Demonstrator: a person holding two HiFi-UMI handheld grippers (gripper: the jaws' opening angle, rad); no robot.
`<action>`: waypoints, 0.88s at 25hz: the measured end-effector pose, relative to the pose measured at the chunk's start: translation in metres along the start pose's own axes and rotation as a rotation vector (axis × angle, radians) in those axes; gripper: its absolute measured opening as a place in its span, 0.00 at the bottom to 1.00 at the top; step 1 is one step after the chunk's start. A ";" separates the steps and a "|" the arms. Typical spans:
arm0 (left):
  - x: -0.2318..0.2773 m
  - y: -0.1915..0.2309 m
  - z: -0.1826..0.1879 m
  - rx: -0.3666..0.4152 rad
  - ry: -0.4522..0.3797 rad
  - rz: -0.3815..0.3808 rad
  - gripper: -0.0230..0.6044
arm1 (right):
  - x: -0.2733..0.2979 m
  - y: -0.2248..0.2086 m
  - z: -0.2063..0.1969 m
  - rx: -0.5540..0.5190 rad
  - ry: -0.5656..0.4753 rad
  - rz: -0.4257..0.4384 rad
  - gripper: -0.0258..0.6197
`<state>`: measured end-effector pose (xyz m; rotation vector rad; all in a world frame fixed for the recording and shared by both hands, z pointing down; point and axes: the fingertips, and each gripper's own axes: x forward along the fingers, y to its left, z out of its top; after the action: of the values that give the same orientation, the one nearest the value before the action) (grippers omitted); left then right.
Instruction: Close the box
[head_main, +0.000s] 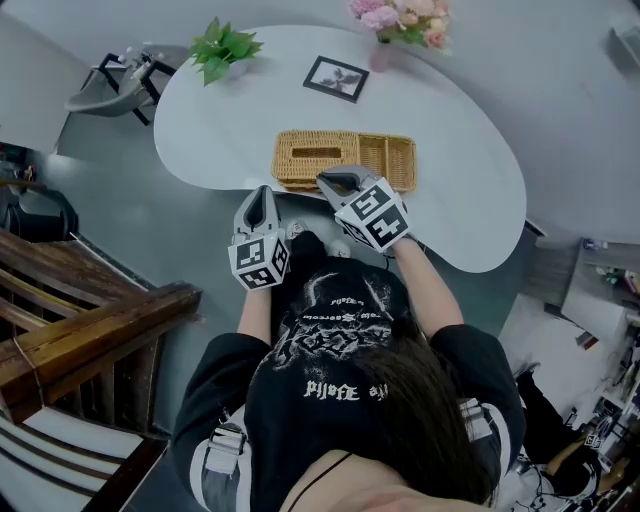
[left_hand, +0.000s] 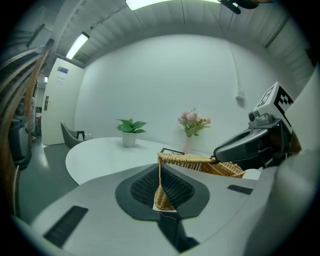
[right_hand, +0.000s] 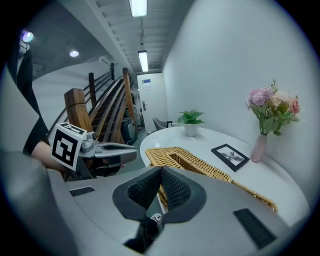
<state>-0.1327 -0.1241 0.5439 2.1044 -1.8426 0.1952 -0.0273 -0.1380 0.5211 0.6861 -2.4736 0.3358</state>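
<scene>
A wicker box (head_main: 345, 160) lies on the white table (head_main: 460, 190). Its left part is a lid with a slot, and an open compartment shows at its right. My left gripper (head_main: 262, 192) is at the box's front left corner. Its jaws are shut, and wicker (left_hand: 161, 192) shows in the thin slit between the pads. My right gripper (head_main: 335, 180) is at the box's front edge, right of the left gripper. Its pads (right_hand: 175, 187) meet at the tips, with wicker box (right_hand: 200, 162) beyond. Whether either gripper pinches the wicker is unclear.
Behind the box are a framed picture (head_main: 336, 78), a potted plant (head_main: 222, 47) and a vase of pink flowers (head_main: 400, 22). A wooden stair rail (head_main: 90, 330) runs at the left. My body stands against the table's near edge.
</scene>
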 end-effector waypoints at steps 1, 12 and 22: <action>0.000 0.000 0.000 0.001 0.001 0.000 0.08 | 0.001 0.000 -0.003 0.003 0.005 0.002 0.10; -0.003 0.005 0.002 0.027 0.007 0.018 0.08 | 0.012 0.004 -0.029 0.057 0.040 0.021 0.10; -0.001 -0.006 0.000 0.057 0.018 -0.009 0.08 | 0.018 0.004 -0.046 0.092 0.043 0.018 0.10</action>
<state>-0.1275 -0.1227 0.5425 2.1416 -1.8370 0.2670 -0.0227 -0.1247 0.5688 0.6868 -2.4373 0.4684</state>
